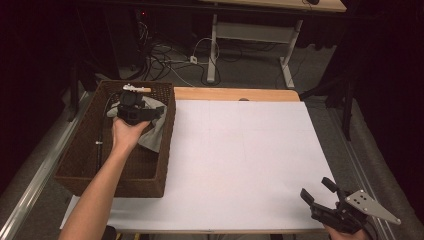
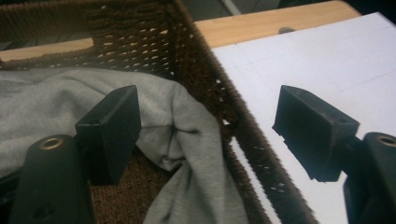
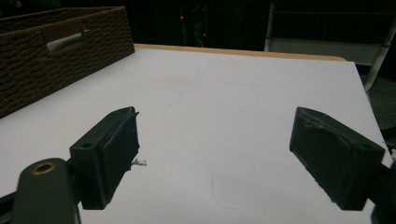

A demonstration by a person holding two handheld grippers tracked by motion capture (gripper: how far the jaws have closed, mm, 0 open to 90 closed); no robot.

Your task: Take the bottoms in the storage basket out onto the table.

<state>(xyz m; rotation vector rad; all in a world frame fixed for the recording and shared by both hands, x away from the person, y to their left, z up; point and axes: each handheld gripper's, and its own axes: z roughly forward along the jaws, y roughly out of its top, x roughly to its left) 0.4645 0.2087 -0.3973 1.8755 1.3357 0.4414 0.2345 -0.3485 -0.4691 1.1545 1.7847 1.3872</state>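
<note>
Inspector A: Any legible text, labels, brand marks, numbers or signs on record?

Inspector B: None. The white sheet (image 1: 240,160) on the counter carries only faint ruled lines, no characters. The wicker basket (image 1: 165,150) and the grey cloth (image 2: 187,140) inside it bear no tag or print.

Inspector A: Equipment markings?

Inspector B: The grey plate (image 1: 372,206) on the right gripper shows holes only, no lettering.

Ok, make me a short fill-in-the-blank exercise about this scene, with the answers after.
1. The grey cloth lies inside the woven ____.
2. The left gripper hovers over the basket with its jaws ____.
3. The right gripper is over the ____ sheet on the table.

Missing words: basket; open; white
</note>
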